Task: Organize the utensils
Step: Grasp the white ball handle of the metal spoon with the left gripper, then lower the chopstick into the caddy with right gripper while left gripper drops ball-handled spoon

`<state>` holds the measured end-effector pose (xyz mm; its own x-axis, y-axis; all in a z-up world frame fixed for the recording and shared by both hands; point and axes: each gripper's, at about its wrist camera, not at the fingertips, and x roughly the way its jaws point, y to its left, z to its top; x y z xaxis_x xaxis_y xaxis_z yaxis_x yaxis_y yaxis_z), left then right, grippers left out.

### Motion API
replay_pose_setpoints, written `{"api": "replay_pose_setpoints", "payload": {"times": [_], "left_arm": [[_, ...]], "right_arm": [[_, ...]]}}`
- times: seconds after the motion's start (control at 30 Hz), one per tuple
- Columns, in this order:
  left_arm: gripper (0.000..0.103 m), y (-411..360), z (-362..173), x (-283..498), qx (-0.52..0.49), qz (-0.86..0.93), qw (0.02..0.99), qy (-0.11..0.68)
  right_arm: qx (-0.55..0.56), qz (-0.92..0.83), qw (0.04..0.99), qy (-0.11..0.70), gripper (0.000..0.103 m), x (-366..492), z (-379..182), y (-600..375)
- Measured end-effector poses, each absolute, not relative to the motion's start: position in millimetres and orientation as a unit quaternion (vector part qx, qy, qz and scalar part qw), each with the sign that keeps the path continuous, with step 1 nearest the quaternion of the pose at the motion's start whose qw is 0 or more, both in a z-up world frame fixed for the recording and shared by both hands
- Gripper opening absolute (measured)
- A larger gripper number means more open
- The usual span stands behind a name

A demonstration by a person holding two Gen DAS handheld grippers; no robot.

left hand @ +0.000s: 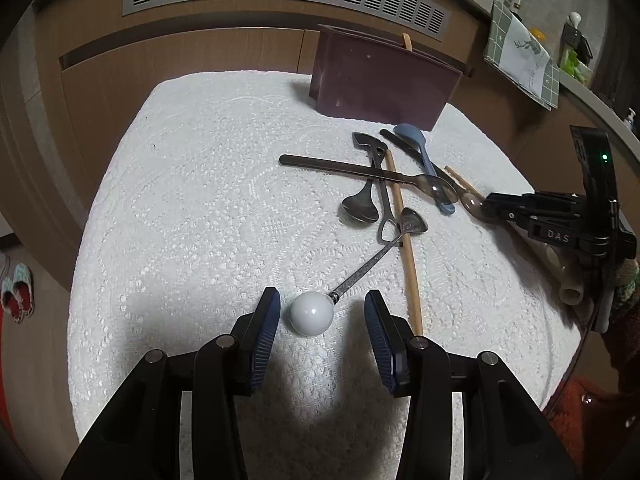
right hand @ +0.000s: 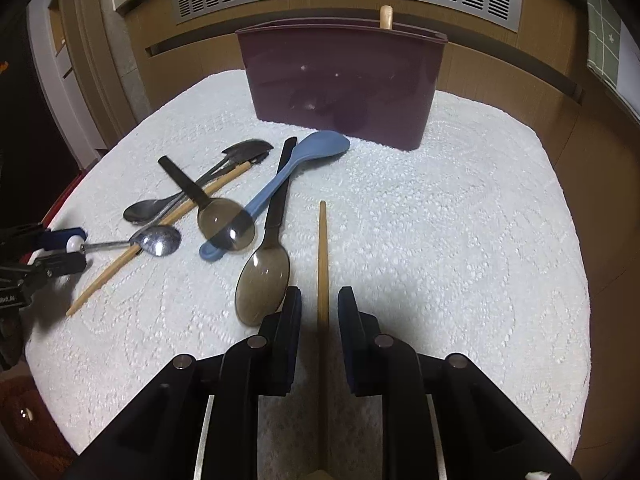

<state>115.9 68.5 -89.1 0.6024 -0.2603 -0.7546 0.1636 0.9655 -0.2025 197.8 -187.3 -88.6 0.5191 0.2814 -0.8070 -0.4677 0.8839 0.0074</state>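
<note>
Reading "DAS" | right gripper (left hand: 490,208) side | left gripper (left hand: 320,320) unlabelled

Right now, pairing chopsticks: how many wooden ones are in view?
3 chopsticks: one inside the right gripper, one in the spoon pile, one standing in the maroon holder; more may hide inside.

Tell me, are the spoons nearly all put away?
Not nearly. One wooden stick already stands in the purple box. The left gripper is open around a ball-handled spoon, the right gripper open around a chopstick. The blue spoon and others wait.
</note>
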Motion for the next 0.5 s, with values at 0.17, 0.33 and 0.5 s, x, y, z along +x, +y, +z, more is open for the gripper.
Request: {"api": "replay_pose_setpoints", "payload": {"times": [0.17, 0.33, 0.5], "left_arm": [[0.043, 70, -89, 116, -0.065, -0.114, 0.892, 0.433], [0.025, 76, -62, 120, -0.077, -0.080, 0.908, 0.404], [0.022, 69, 3, 122, -0.067, -0.085, 0.944, 0.311]], "right_arm": [[-0.123, 0.213, 0.867, 0.432, 0.005, 201, -82, -174], [-0.080, 0.216, 0.886, 0.402, 0.006, 191, -60, -186], [-0.031, 0.218, 0.905, 0.363, 0.006, 185, -32, -204]]}}
